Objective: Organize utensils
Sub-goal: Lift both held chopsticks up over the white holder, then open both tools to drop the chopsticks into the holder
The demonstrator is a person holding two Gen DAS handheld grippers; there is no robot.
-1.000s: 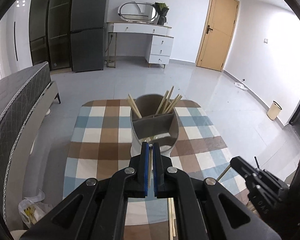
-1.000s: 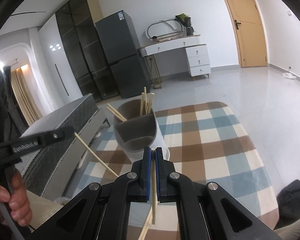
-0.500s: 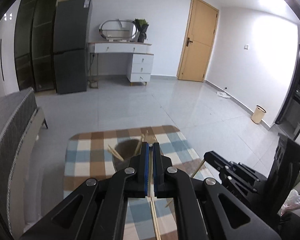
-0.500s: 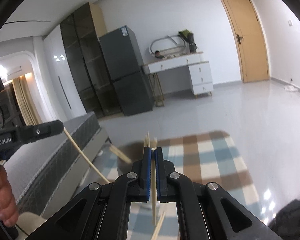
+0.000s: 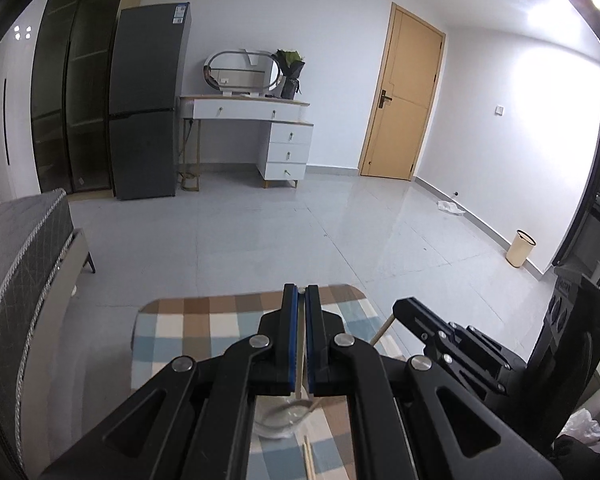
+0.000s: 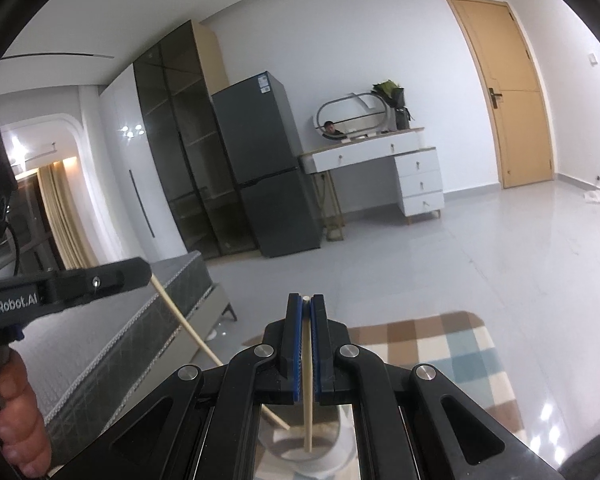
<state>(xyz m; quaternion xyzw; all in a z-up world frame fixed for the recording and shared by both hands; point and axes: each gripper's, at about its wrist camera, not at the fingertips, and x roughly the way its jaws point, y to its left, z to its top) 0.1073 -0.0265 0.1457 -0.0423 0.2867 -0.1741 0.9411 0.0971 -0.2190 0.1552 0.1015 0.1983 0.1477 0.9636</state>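
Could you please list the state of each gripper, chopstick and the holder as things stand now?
left gripper: shut on a chopstick.
left chopstick: upright, tip over the holder.
right gripper: shut on a chopstick.
right chopstick: upright, tip inside the holder.
holder: standing on the checked cloth.

Materials and finish, both wrist views.

Left gripper [image 5: 301,296]: matt black plastic arms, shiny metal rivets, blue rubbery pads; pale bare-wood chopstick [image 5: 299,364] pinched between them. Right gripper [image 6: 306,304], same build, clamps a second wooden chopstick [image 6: 308,384]. Below the fingers, a smooth grey-and-white holder [image 6: 342,450], plastic-looking. Under it a woven checked tablecloth [image 5: 204,326], matt cloth. Ahead, glossy floor tiles [image 5: 260,236] with reflections; satin dark fridge [image 5: 148,100]; smooth wood-tone door [image 5: 406,100]. To the left, quilted grey fabric bed [image 5: 16,240].
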